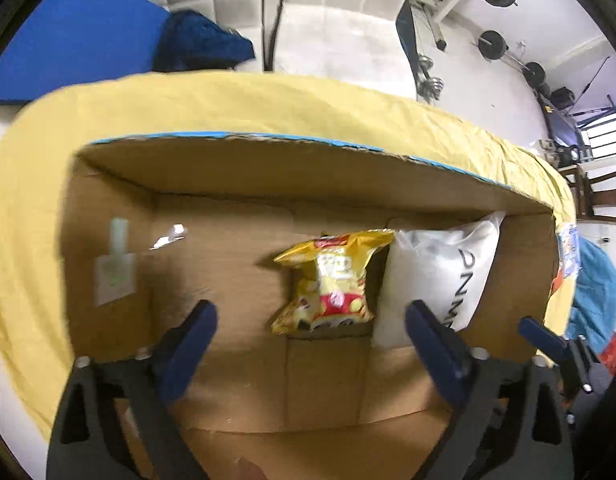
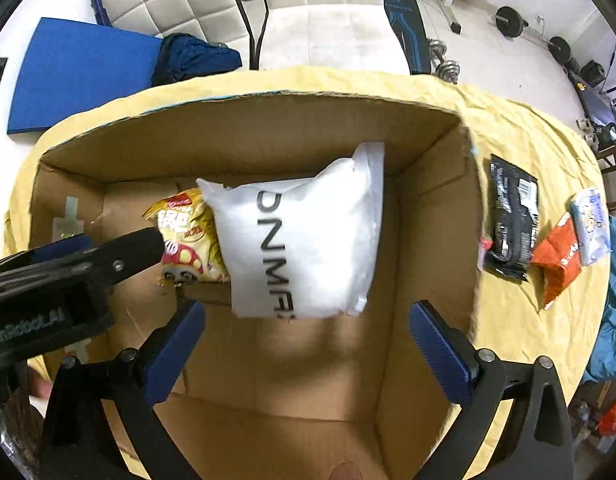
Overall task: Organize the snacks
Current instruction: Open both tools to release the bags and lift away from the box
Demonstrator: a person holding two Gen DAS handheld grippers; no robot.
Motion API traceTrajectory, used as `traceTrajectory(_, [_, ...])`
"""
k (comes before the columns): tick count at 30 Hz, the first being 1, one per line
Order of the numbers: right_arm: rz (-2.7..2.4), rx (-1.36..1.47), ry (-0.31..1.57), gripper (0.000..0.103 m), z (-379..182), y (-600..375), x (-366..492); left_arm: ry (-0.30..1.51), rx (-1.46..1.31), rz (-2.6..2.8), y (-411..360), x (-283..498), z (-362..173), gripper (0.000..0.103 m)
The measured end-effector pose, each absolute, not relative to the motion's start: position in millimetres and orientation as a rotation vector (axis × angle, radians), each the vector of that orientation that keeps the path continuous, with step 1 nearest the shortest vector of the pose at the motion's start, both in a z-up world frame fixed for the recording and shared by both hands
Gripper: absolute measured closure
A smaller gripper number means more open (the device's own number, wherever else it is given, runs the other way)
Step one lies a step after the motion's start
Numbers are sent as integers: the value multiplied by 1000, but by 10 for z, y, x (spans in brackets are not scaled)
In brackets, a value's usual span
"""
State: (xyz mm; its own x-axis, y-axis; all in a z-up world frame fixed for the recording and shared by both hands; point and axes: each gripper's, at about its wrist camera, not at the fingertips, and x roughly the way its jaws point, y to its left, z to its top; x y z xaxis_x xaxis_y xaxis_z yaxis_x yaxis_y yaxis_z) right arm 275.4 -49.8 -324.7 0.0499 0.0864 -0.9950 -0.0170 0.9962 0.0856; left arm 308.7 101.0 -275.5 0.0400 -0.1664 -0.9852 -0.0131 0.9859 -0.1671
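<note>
An open cardboard box point(image 2: 427, 216) stands on the tabletop point(image 2: 507, 320), which is covered with a yellow cloth. Inside the box lie a yellow snack bag point(image 1: 327, 280) and a white bag point(image 2: 304, 236) with black letters, touching each other. The left gripper point(image 1: 311, 320) is above the box, its fingers wide apart and holding nothing. The right gripper point(image 2: 308, 320) is also over the box, with fingers wide apart and empty. Outside the box, on the cloth, lie a black packet point(image 2: 511, 220), an orange packet point(image 2: 559, 264) and a pale blue packet point(image 2: 591, 224).
</note>
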Motion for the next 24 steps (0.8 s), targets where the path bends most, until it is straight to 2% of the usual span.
traceTrajectory(16, [82, 50, 1406, 0, -2687, -596, 1948, 1305, -55, -87, 1251, 2251, -2139, 3])
traceTrajectory(24, [119, 82, 1351, 0, -2361, -701, 1574, 1265, -77, -59, 1176, 1996, -1987, 3])
